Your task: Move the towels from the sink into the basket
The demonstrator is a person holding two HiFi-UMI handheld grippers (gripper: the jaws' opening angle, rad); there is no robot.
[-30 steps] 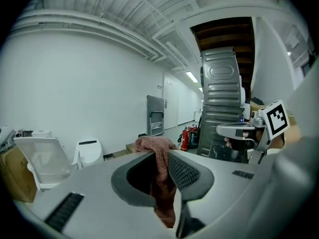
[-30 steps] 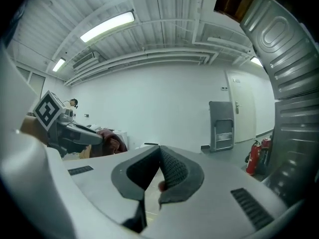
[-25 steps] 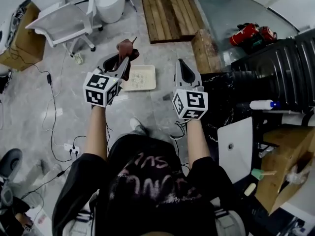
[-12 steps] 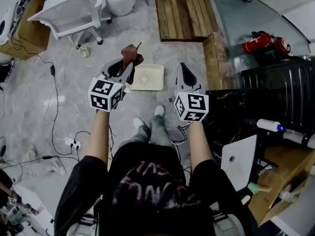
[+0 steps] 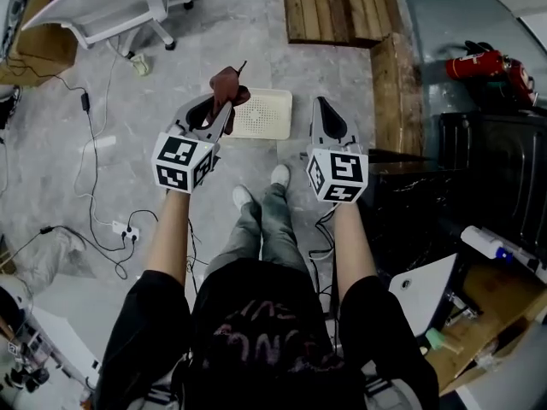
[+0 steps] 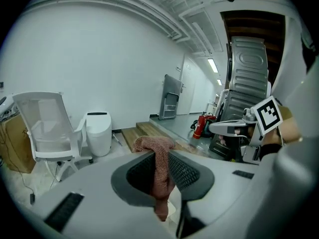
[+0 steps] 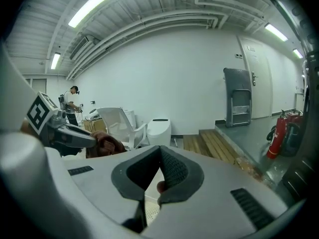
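Plenty of grey floor (image 5: 162, 75) is showing below, with the cream basket (image 5: 267, 116) sitting on it just ahead. Left tongs (image 6: 160, 156) are clamping on a rust-brown towel (image 6: 160, 178), hanging in the air by the basket's left edge. Right tongs (image 7: 160, 151) are pressing together, gripping nothing.

Looks like some lab-slash-workshop unit to me, not a home. Bare grey stone-look floor (image 5: 256, 54), black cables (image 5: 88, 143) trailing to a white power strip (image 5: 126, 227), a white mesh office chair (image 5: 102, 7), a raw wooden plank platform (image 5: 338, 7), red fire extinguishers (image 5: 479, 62), long ceiling strip lights (image 7: 94, 5) and exposed white pipes (image 7: 164, 21) overhead.
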